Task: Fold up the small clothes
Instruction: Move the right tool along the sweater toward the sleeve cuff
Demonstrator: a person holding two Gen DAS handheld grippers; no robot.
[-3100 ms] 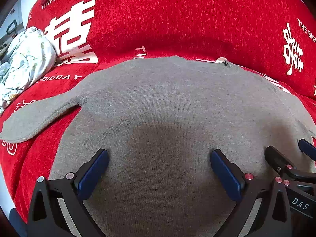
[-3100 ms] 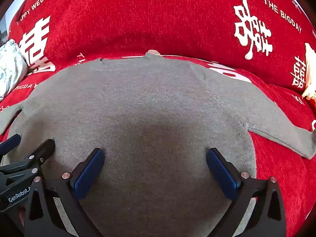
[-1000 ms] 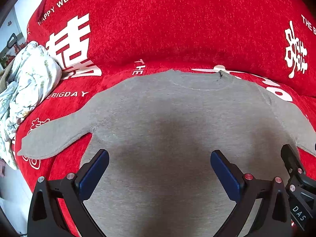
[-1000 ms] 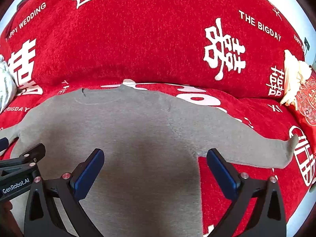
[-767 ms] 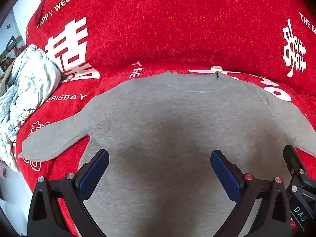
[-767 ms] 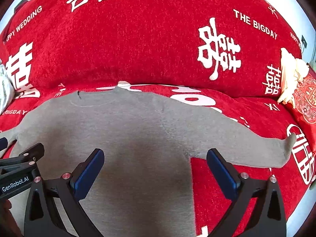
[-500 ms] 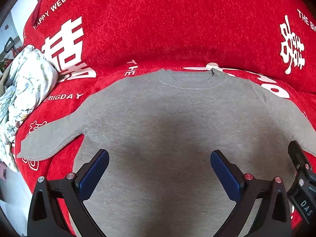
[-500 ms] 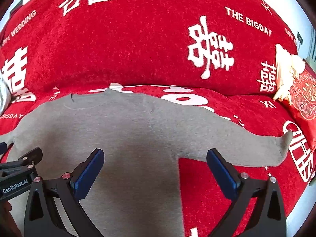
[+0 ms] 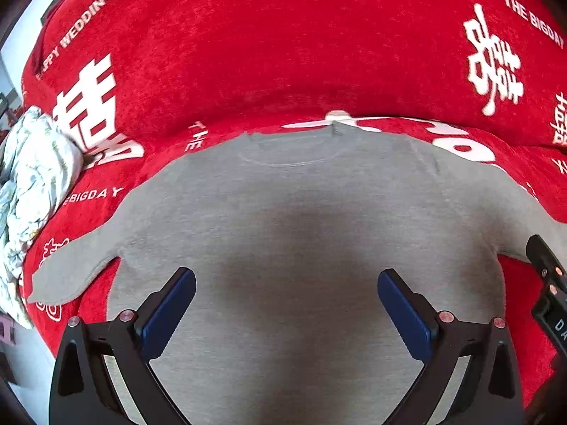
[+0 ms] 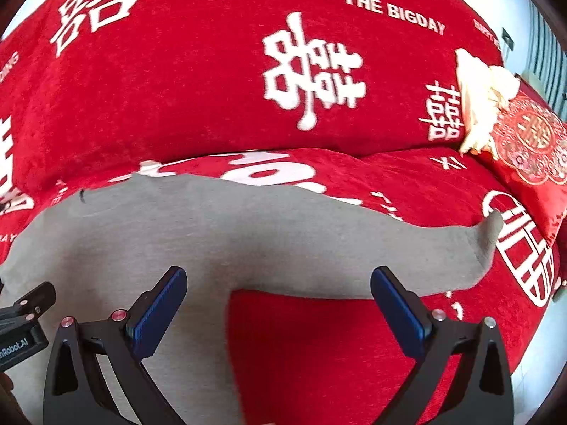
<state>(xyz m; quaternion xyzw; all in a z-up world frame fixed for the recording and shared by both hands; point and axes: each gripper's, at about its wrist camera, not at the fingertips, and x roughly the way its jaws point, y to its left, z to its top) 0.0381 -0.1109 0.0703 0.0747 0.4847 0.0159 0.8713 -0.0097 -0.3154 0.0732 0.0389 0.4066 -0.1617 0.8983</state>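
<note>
Grey long-sleeved sweater [image 9: 301,233] lies flat on the red sofa cover [image 9: 283,53], neckline [image 9: 290,152] toward the backrest, both sleeves spread out to the sides. Left sleeve [image 9: 74,269] runs toward the left edge of the seat; right sleeve [image 10: 407,258] stretches out with its cuff [image 10: 490,228] curled up slightly near a white printed emblem.

Progress, judging from the layout: spread and flattened, zero folds made. No sleeve is turned in, the body isn't doubled. All the folding is still left: probably sleeves in first, then the body over.

Left gripper [image 9: 285,304] hovers over the lower middle of the sweater body, fingers spread wide, nothing between them. Right gripper [image 10: 278,301] sits over the right armpit area, between the body edge and the underside of the right sleeve, fingers also wide apart and empty. Cannot tell whether either set of fingers touches the fabric.

Readable text:
- Sofa cover: "THE BIGDAY" [image 10: 393,10] top right in the right wrist view; "BIGDAY" [image 9: 94,194] beside the left sleeve; "WEDDING" [image 9: 86,17] up the left side, with partly hidden letters before it. Large white double-happiness characters [image 10: 312,71] across the backrest.
- Left gripper body, seen at the edge of the right wrist view: partial "nRobot.AI" [image 10: 12,347].
- Right gripper body in the left wrist view: only a "D" plus a cut-off letter.

Other items: crumpled pale floral cloth [image 9: 32,177] at the far left of the sofa; red embroidered cushion [image 10: 531,141] with something cream-coloured [image 10: 482,99] at the far right.
</note>
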